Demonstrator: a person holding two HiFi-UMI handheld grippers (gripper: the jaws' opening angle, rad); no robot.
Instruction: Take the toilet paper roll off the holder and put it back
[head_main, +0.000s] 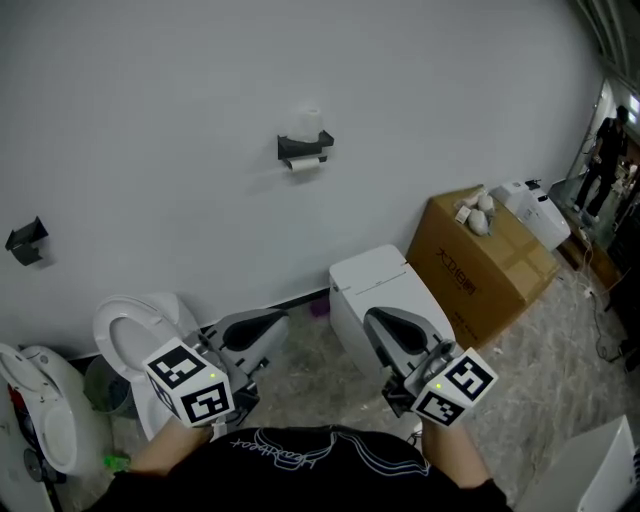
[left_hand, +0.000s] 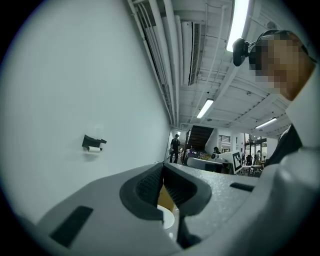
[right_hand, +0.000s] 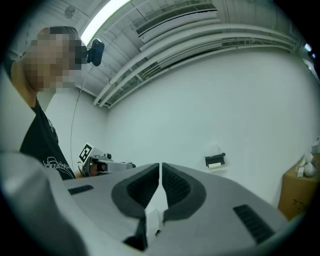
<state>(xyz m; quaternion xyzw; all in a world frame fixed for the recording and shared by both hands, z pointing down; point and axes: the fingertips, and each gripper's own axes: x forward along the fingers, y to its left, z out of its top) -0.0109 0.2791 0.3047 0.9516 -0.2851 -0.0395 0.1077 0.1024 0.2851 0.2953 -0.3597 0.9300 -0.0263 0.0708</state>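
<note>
A black toilet paper holder (head_main: 305, 148) is fixed high on the white wall, with a white roll (head_main: 303, 163) hanging under it and another white roll (head_main: 311, 122) standing on top. It appears small and far off as the holder (left_hand: 93, 142) in the left gripper view and the holder (right_hand: 215, 159) in the right gripper view. My left gripper (head_main: 272, 323) is held low at the left, jaws shut and empty. My right gripper (head_main: 376, 320) is low at the right, also shut with nothing in it. Both are well short of the wall.
A white toilet (head_main: 135, 330) stands below left and a white toilet tank (head_main: 375, 285) below centre. A cardboard box (head_main: 480, 265) with white items on top sits at the right. A second black holder (head_main: 27, 240) is on the wall far left. A person (head_main: 608, 150) stands at the far right.
</note>
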